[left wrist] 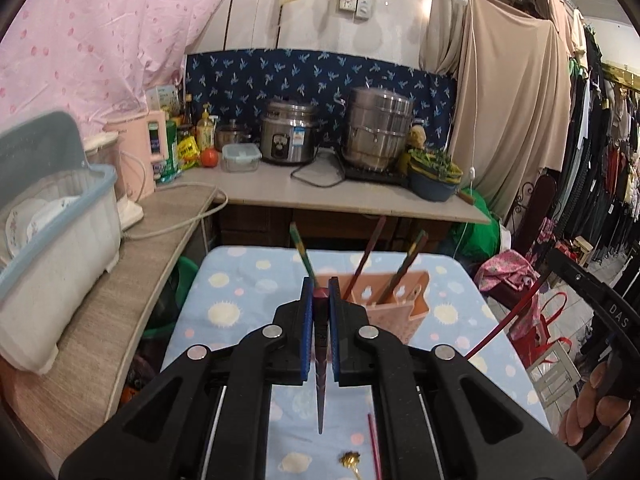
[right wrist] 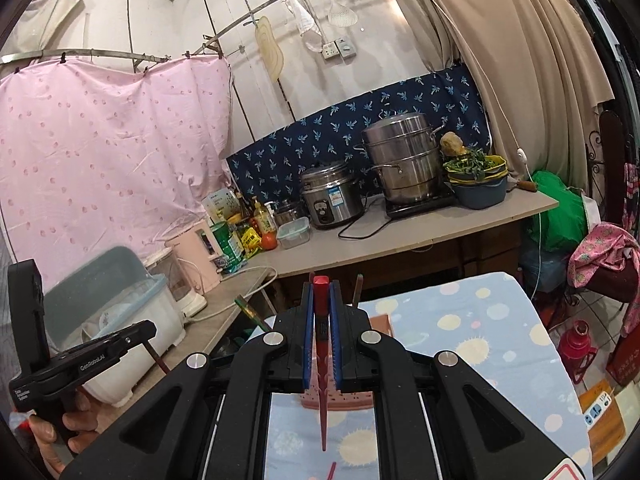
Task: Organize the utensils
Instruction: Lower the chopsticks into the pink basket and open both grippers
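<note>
My left gripper (left wrist: 320, 289) is shut on a dark maroon chopstick (left wrist: 321, 360) held above the blue spotted table (left wrist: 240, 312), just in front of a pink perforated utensil holder (left wrist: 394, 304) that holds three chopsticks (left wrist: 370, 256). My right gripper (right wrist: 321, 294) is shut on a red chopstick (right wrist: 322, 360), above the same pink holder (right wrist: 340, 402), which is mostly hidden behind it. The right gripper's red chopstick also shows in the left wrist view (left wrist: 504, 324). A loose pink chopstick (left wrist: 374, 444) and a gold spoon (left wrist: 350, 460) lie on the table.
A white dish box with a blue lid (left wrist: 56, 240) stands on the wooden side counter at the left. The back counter (left wrist: 352, 196) carries a rice cooker (left wrist: 288, 136), a steel steamer pot (left wrist: 378, 128), bottles and a bowl of greens (left wrist: 434, 172). Clothes hang at the right.
</note>
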